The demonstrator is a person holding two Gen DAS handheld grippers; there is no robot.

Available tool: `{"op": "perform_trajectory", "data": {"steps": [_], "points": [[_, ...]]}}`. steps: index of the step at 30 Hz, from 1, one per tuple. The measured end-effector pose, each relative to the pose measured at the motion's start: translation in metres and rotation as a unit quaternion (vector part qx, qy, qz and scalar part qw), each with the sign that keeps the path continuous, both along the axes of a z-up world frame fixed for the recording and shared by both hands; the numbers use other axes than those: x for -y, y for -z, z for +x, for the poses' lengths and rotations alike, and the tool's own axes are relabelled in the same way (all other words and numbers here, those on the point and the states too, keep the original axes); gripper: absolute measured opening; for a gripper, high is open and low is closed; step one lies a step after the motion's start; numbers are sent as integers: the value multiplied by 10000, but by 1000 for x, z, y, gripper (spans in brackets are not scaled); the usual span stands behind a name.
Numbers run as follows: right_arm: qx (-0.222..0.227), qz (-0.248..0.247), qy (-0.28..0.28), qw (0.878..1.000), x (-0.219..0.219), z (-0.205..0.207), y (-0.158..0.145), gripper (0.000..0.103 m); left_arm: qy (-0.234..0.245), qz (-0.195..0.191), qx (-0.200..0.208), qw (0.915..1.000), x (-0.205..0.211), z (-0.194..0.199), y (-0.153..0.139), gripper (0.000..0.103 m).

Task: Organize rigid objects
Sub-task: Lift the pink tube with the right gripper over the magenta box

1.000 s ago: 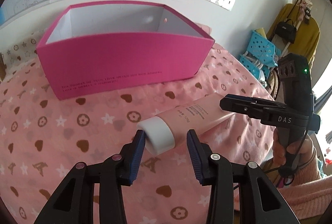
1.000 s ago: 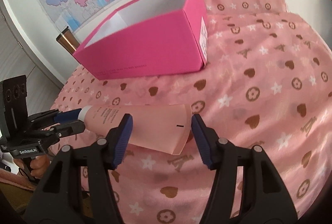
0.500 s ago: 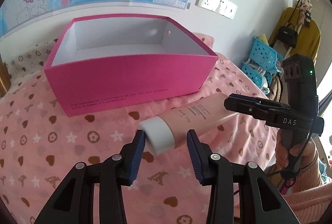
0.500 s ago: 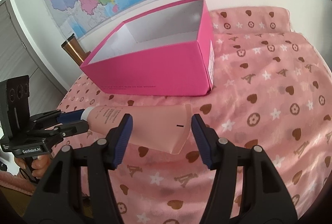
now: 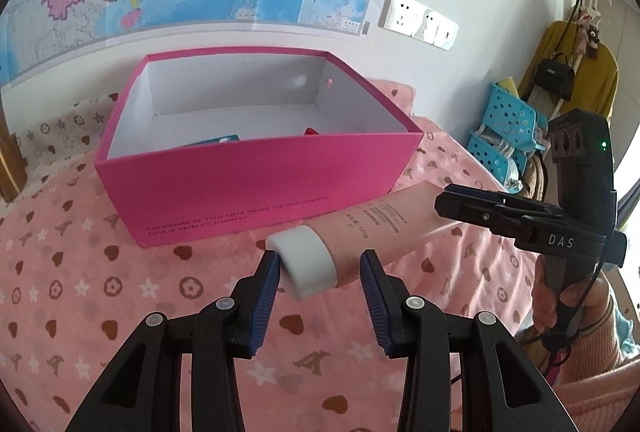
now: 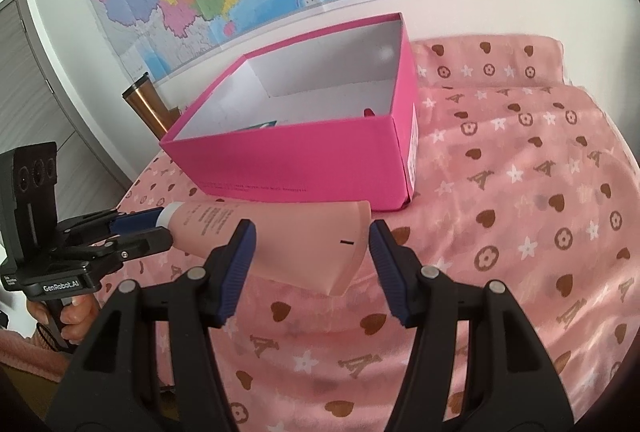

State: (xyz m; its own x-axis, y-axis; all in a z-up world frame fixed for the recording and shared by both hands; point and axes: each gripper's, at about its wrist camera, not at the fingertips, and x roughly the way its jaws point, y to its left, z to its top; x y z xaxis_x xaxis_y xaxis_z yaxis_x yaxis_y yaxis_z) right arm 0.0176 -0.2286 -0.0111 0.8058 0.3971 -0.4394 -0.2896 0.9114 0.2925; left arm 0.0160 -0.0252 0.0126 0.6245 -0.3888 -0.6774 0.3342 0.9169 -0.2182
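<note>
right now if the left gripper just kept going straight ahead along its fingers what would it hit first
The white cap of the pink tube, already between the left gripper fingers; one pad looks to touch it. Beyond it stands the near wall of the pink box. Depth is uncertain in the fisheye view.
</note>
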Motion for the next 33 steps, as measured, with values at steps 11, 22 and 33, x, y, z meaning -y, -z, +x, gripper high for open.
{"op": "perform_trajectory", "data": {"steps": [11,22,33], "points": [[191,-47,10,9998,0,3,-13,61,-65,10,194,9998,0,8,-11,41],[249,-47,8,9997,1,7,-18,61,-86,30,304,9995,0,13,-16,41],[317,-95,7,9995,0,9,-24,61,-114,19,378,9992,-2,15,-19,41]]}}
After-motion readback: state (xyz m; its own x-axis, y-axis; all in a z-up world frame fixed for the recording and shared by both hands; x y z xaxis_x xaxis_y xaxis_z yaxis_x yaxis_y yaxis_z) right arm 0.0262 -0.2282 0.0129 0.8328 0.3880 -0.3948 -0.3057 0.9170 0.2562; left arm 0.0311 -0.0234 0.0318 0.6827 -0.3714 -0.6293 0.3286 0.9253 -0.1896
